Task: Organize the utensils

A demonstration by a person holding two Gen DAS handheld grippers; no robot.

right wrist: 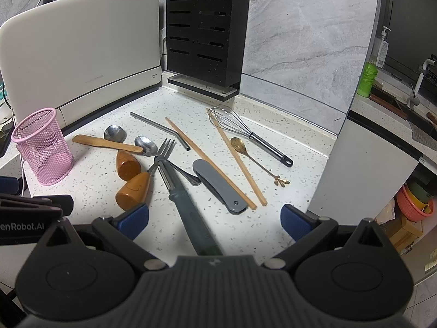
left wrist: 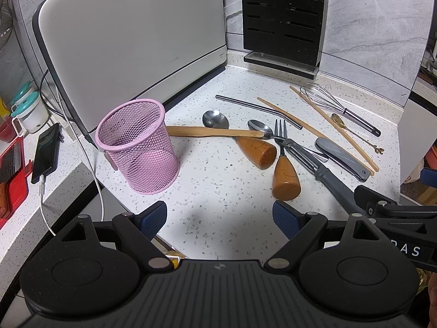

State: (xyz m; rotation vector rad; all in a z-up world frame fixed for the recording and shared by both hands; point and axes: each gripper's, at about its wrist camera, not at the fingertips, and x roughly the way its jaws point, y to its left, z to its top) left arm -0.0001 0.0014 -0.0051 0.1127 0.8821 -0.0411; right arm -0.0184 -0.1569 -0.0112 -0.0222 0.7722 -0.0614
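Observation:
A pink mesh cup (left wrist: 138,145) (right wrist: 42,150) stands empty at the left of the speckled counter (left wrist: 218,205). Loose utensils lie to its right: a wooden spatula (left wrist: 213,131), two spoons and a fork (left wrist: 281,134) with brown wooden handles (left wrist: 285,179), a grey peeler (right wrist: 188,207), a grey folding knife (right wrist: 218,186), chopsticks (right wrist: 240,161), a bent metal straw (right wrist: 161,128), a whisk (right wrist: 245,132) and a small gold spoon (right wrist: 254,158). My left gripper (left wrist: 220,218) hangs open above bare counter. My right gripper (right wrist: 214,218) is open too, its fingers either side of the peeler's handle, above it.
A white appliance (left wrist: 131,41) stands behind the cup, a black slotted knife block (left wrist: 284,19) at the back corner. A phone (left wrist: 46,153) on a white cable lies left of the cup. The counter ends at the right, by a white panel (right wrist: 368,169).

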